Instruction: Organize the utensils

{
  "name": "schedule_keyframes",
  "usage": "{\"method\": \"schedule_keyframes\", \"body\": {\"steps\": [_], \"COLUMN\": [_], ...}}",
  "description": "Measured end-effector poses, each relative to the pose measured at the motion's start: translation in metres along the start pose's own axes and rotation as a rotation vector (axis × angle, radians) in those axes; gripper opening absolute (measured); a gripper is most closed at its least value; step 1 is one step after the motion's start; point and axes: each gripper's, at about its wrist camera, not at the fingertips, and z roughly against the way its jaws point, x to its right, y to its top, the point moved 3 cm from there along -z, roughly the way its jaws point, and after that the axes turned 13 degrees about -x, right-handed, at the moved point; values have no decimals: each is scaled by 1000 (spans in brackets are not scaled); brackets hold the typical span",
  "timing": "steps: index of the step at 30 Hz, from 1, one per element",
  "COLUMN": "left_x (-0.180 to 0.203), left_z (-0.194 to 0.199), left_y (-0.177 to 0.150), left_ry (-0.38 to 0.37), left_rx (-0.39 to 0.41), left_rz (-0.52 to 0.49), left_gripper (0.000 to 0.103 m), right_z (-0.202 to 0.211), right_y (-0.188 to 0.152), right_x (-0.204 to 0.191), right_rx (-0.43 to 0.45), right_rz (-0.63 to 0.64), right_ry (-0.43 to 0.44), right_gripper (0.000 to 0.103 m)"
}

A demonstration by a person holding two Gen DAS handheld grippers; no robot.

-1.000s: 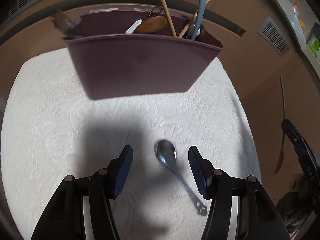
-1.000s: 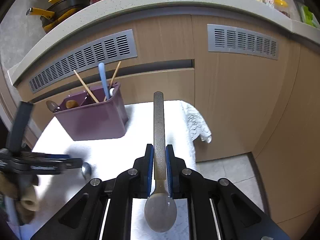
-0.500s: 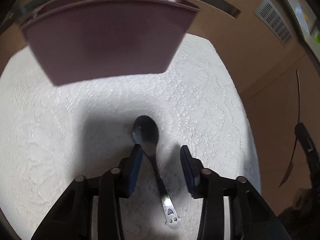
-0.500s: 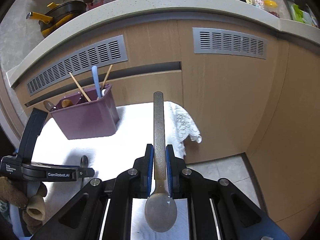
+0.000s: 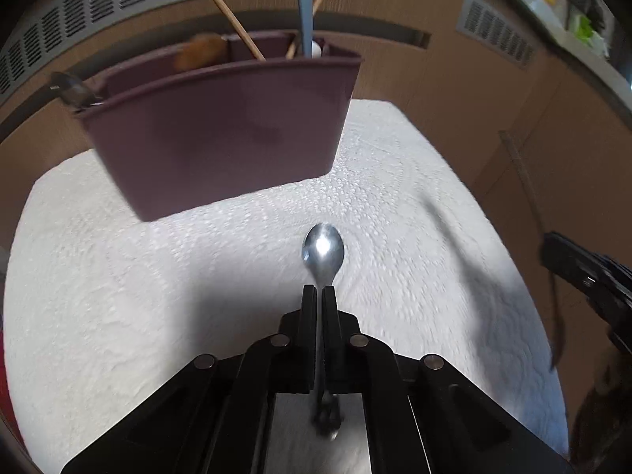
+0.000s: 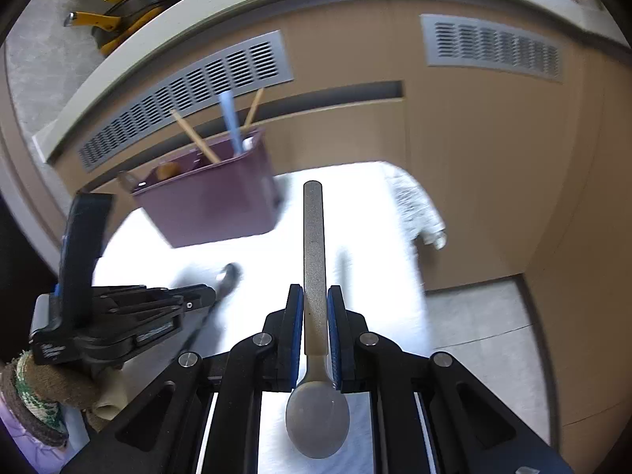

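The white textured cloth [image 5: 118, 276] is spread over the low table. On it, toward twelve o'clock in the left wrist view, stands the purple utensil caddy [image 5: 221, 130], already stocked with chopsticks [image 5: 229, 15], a blue handle [image 5: 303, 12] and a wooden spoon [image 5: 199, 53]. It is judged light and liable to slide or tip on the cloth if knocked.

The long spoon [image 6: 314, 260] is clamped by the right gripper [image 6: 315, 296] low on its flat handle, just above the bowl; the handle points to twelve o'clock and the bowl to six. It looks stiff, smooth and light, so a grip on the flat faces should be secure, though the long free end could swing.

The small steel spoon [image 5: 323, 252] is pinched at its thin neck by the fully closed left gripper [image 5: 319, 294], with its bowl at twelve o'clock over the cloth. It is judged rigid, light and slippery: the narrow neck may pivot between the pads, and a hold further along the handle would be steadier.
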Motion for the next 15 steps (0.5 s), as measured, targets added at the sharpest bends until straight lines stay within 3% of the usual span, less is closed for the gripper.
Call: {"method": "schedule_keyframes", "body": {"steps": [3, 5, 7, 9, 12, 15], "left_x": [-7, -13, -16, -15, -5, 13], "left_z": [10, 12, 9, 3, -15, -34], "left_y": [-15, -16, -9, 0, 17, 38], "left_ry": [-6, -23, -13, -21, -52, -6], "left_rx": [-16, -38, -45, -53, -77, -74], "left_rz": [-18, -10, -5, 17, 38, 29], "left_gripper": [3, 6, 17, 45, 47, 47], "right_z": [-8, -15, -20, -21, -18, -13], "right_y": [-1, -2, -4, -5, -11, -17], "right_x": [-14, -19, -17, -13, -4, 8], "right_rx": [-51, -56, -54, -55, -55, -49], "right_rz": [14, 32, 30, 20, 5, -16], "right_ry": [45, 18, -32, -65, -90, -109], "right_gripper": [11, 11, 11, 11, 11, 11]}}
